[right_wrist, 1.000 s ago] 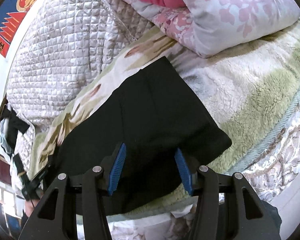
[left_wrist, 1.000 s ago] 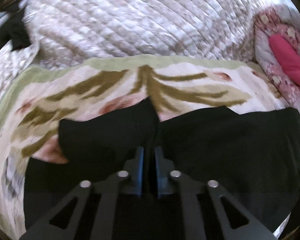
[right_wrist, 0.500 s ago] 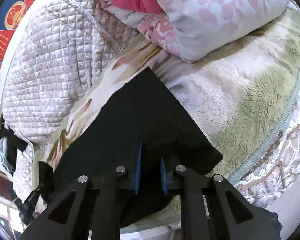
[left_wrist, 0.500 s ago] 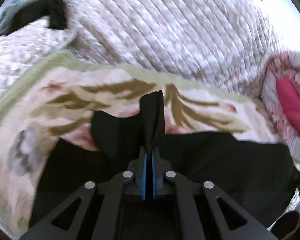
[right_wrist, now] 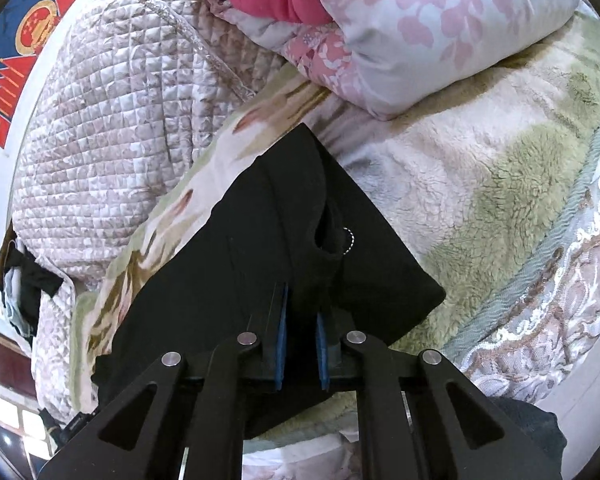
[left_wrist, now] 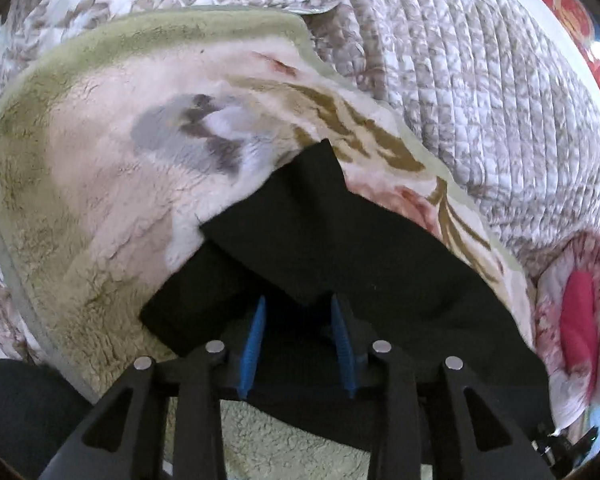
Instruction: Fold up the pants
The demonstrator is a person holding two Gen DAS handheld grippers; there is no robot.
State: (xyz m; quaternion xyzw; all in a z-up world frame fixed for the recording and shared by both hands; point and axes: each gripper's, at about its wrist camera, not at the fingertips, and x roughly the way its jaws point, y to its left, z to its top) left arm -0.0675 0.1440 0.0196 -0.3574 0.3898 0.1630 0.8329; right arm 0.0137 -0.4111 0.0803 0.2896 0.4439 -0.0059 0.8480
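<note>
Lying on the fluffy blanket (left_wrist: 100, 184) on the bed, the black pants (left_wrist: 340, 240) are seen with one corner folded over the rest. The jaws of the left gripper (left_wrist: 298, 320) are held open just above the black cloth. A fold of the pants is pinched between the jaws of the right gripper (right_wrist: 302, 316). A flowered pillow (right_wrist: 420, 32) is seen on the far side.
</note>
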